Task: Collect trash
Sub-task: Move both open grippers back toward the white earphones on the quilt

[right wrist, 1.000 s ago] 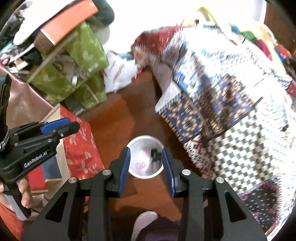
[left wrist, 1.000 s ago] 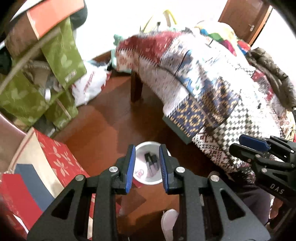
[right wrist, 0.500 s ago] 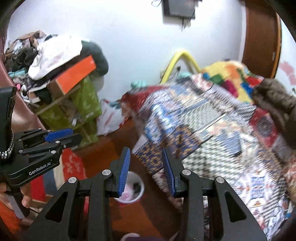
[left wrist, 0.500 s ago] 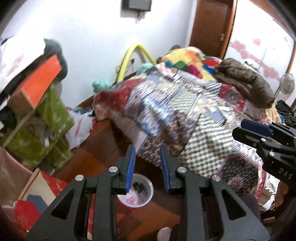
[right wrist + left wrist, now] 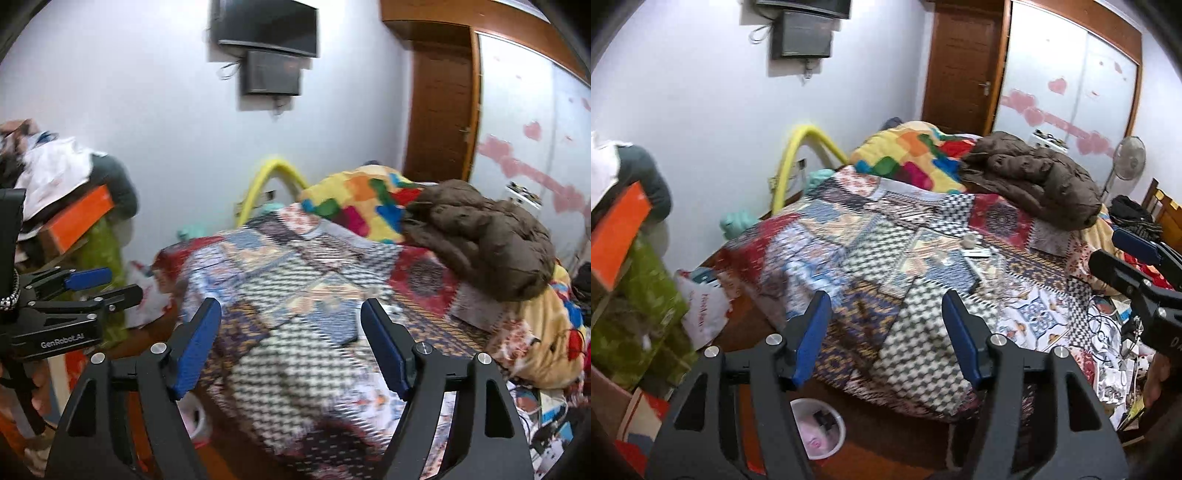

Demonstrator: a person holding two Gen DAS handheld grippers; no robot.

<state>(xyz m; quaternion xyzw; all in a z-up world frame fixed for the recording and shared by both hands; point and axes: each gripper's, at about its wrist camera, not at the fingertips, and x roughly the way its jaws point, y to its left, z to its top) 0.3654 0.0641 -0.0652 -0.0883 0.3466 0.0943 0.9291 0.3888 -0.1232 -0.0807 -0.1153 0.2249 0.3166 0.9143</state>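
Note:
My left gripper (image 5: 886, 295) hangs above the near edge of the bed's patchwork quilt (image 5: 871, 258); its jaws are opening and nothing is between them. My right gripper (image 5: 291, 302) is also over the quilt (image 5: 295, 369), jaws opening and empty. A white trash bin (image 5: 820, 428) stands on the floor below, with a dark item and a pink item inside. On the quilt lie a small white cup (image 5: 968, 242) and flat papers (image 5: 979, 254). Wrappers and cables (image 5: 1108, 369) clutter the bed's right edge.
A brown jacket (image 5: 1030, 181) and a colourful blanket (image 5: 908, 158) lie at the far end of the bed. Green bags (image 5: 639, 314), an orange box (image 5: 617, 229) and a white plastic bag (image 5: 705, 314) crowd the left wall. A fan (image 5: 1128, 158) stands at the far right.
Both grippers rose from just over the trash bin and tilted up toward the bed. Their jaws went from narrow to wide. The bin slid to the bottom of both views.

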